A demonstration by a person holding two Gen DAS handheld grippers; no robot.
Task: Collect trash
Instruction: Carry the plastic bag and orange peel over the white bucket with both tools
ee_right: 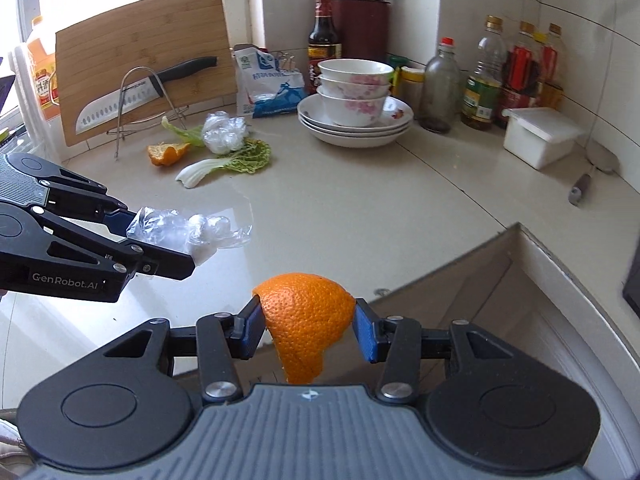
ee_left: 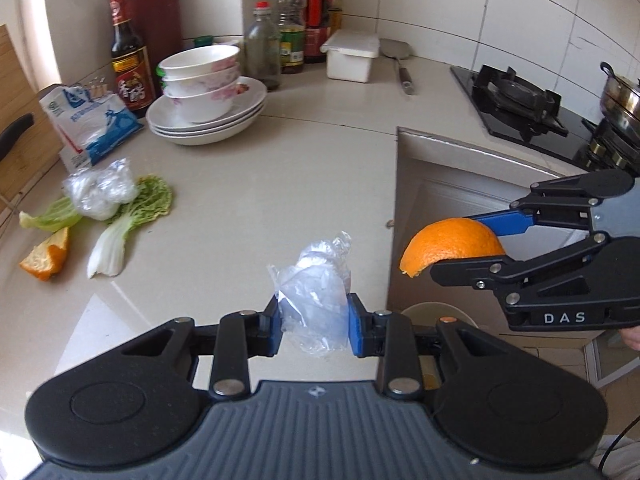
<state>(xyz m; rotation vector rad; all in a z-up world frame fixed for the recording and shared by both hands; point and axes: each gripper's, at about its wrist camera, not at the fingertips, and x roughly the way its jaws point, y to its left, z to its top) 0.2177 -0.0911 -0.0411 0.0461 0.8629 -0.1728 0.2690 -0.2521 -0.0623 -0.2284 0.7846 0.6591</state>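
My left gripper (ee_left: pixel 315 326) is shut on a crumpled clear plastic wrap (ee_left: pixel 316 284), held above the beige counter near its front edge. From the right wrist view the same left gripper (ee_right: pixel 160 240) carries the plastic wrap (ee_right: pixel 188 230) at the left. My right gripper (ee_right: pixel 308 328) is shut on a piece of orange peel (ee_right: pixel 306 320). In the left wrist view this right gripper (ee_left: pixel 468 242) holds the orange peel (ee_left: pixel 450 246) beyond the counter's edge. On the counter lie another orange peel (ee_left: pixel 46 258), cabbage leaves (ee_left: pixel 132 216) and a second plastic ball (ee_left: pixel 100 192).
Stacked bowls on plates (ee_left: pixel 208 96), sauce bottles (ee_left: pixel 128 52), a white box (ee_left: pixel 350 54), a salt bag (ee_left: pixel 86 126) and a spatula (ee_left: pixel 400 60) line the back. A gas stove (ee_left: pixel 520 100) with a pot (ee_left: pixel 622 96) is at right. A cutting board with a knife (ee_right: pixel 140 88) stands far left.
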